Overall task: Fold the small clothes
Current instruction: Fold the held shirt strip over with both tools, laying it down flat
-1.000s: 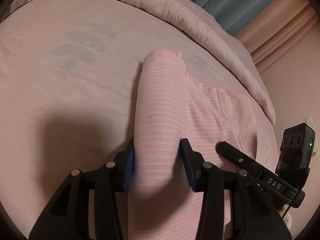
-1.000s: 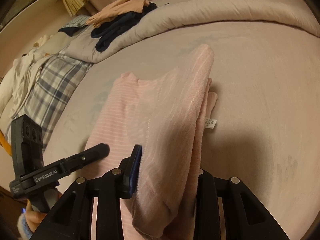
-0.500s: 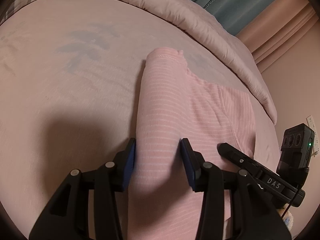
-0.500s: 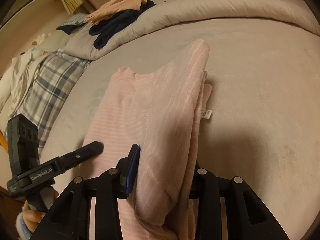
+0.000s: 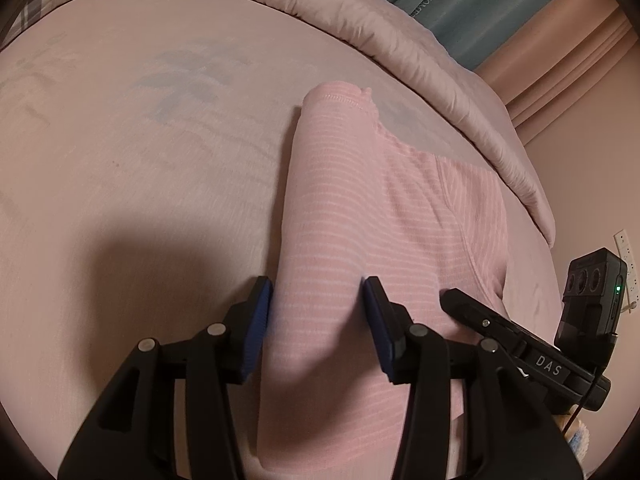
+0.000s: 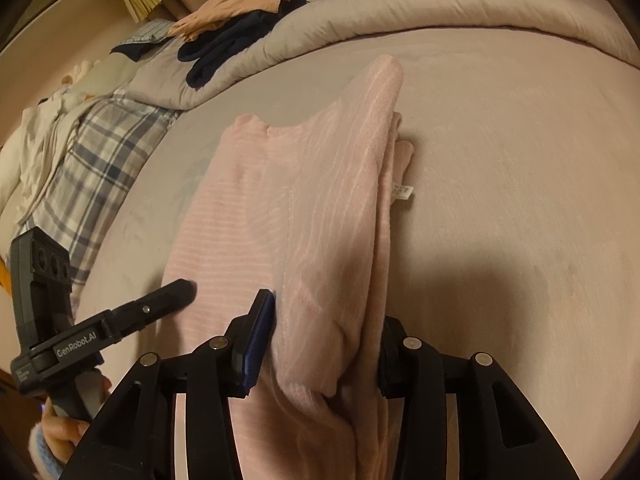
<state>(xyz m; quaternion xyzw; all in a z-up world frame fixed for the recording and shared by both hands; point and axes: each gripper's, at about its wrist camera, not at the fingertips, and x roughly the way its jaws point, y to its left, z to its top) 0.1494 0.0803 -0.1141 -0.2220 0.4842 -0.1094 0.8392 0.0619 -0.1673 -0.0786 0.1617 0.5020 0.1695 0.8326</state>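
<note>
On the bed sheet (image 5: pixel 140 184), below the rolled duvet (image 5: pixel 420 64), the pink striped garment (image 5: pixel 332 208) rises in folds between both grippers: the left gripper (image 5: pixel 316 312) seemingly clamps one, the right gripper (image 6: pixel 324 332) is opening around another.

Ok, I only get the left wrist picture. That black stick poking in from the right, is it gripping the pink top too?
Observer: That is the right gripper. A raised fold of the pink striped garment stands between its jaws, which are opening.
Operator: Anything on the garment's far side?
Observer: A small white care label sticks out from its right edge onto the bed sheet.
Operator: More laundry around?
Observer: A heap of white clothes lies beside the plaid pillow.
</note>
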